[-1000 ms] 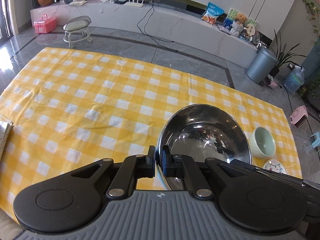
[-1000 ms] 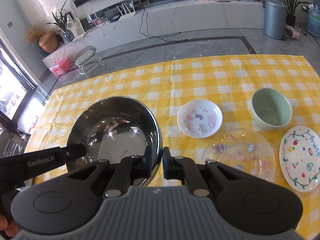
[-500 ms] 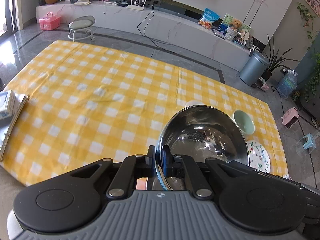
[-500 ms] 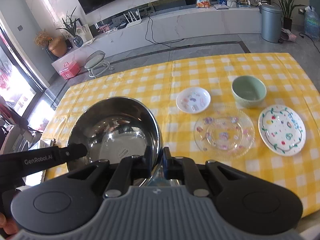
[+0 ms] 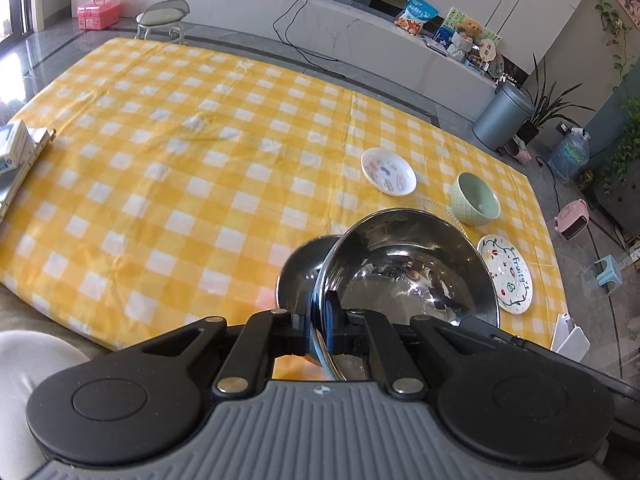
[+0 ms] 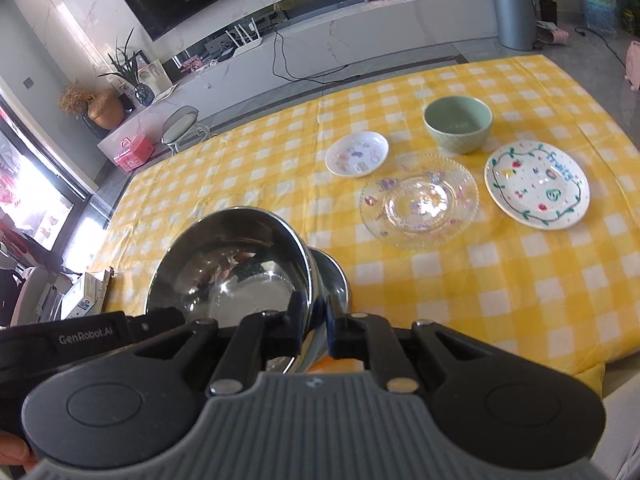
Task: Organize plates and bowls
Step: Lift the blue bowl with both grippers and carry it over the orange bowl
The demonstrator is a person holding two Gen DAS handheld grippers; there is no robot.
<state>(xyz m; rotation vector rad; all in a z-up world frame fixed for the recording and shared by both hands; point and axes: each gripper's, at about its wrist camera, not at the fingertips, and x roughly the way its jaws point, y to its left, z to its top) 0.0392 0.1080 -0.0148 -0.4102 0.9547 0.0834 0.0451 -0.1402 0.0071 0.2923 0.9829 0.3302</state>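
Observation:
A large steel bowl (image 5: pixel 408 276) (image 6: pixel 236 264) hangs in the air above the near edge of the yellow checked table (image 5: pixel 160 168). My left gripper (image 5: pixel 318 322) is shut on its left rim and my right gripper (image 6: pixel 314 322) is shut on its right rim. On the table lie a small white patterned dish (image 6: pixel 357 153) (image 5: pixel 388 170), a green bowl (image 6: pixel 458 123) (image 5: pixel 475 199), a clear glass plate (image 6: pixel 419 200) and a white fruit-painted plate (image 6: pixel 537 183) (image 5: pixel 507 279). The steel bowl hides most of the glass plate in the left wrist view.
A box and papers (image 5: pixel 12 148) lie at the table's left end. Beyond the table are a stool (image 5: pixel 162 16), a pink case (image 5: pixel 98 10), a long white cabinet (image 5: pixel 360 36) and a grey bin (image 5: pixel 502 116).
Both grippers have lifted the steel bowl up and back toward the near edge of the table. More of the table and the dishes on the right now show.

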